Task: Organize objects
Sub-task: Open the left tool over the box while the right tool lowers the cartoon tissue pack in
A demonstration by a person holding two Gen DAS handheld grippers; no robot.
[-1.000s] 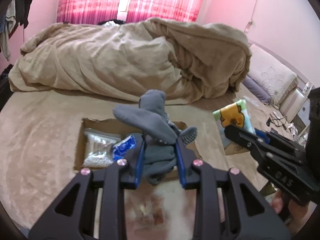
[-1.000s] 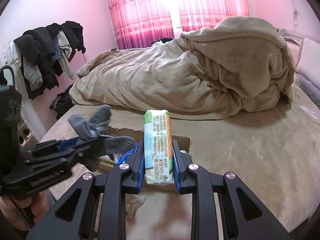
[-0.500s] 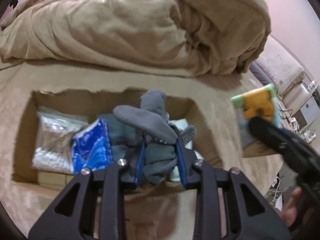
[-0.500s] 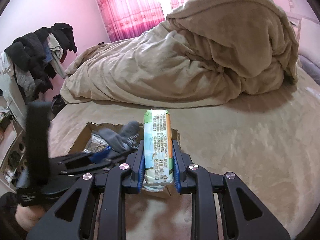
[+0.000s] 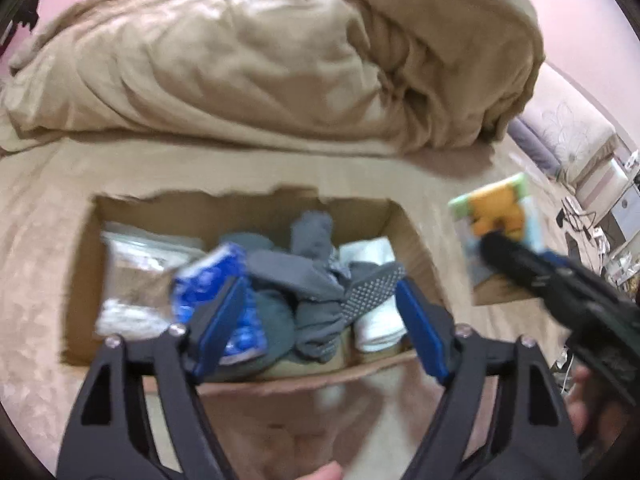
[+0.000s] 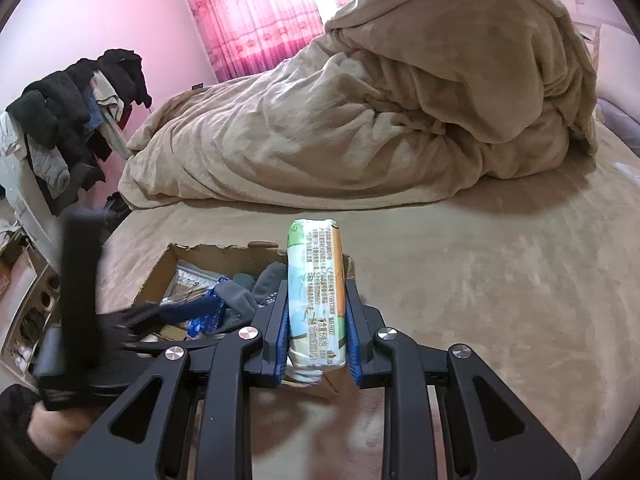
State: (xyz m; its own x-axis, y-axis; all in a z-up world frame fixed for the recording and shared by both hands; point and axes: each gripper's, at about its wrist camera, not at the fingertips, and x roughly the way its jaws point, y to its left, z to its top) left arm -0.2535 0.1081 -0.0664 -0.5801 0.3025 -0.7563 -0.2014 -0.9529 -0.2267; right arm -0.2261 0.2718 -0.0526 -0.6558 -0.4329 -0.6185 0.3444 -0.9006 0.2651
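A cardboard box (image 5: 404, 220) sits on the bed and holds a clear bag (image 5: 136, 276), a blue packet (image 5: 208, 276), a white roll (image 5: 372, 256) and grey socks (image 5: 316, 280). My left gripper (image 5: 320, 312) is open just above the box, with the socks lying loose between its jaws. My right gripper (image 6: 316, 320) is shut on a tissue pack (image 6: 316, 292), held upright beside the box (image 6: 160, 276). The pack also shows in the left wrist view (image 5: 496, 216), right of the box.
A bunched tan duvet (image 6: 360, 112) fills the far side of the bed. Clothes hang on a rack (image 6: 68, 120) at the left. A pillow and a bedside table (image 5: 596, 176) stand at the right. The tan bedsheet (image 6: 480, 280) lies right of the box.
My left gripper has lowered over the box and opened, letting go of the grey socks into it. My right gripper keeps hold of the tissue pack and has moved closer to the box.
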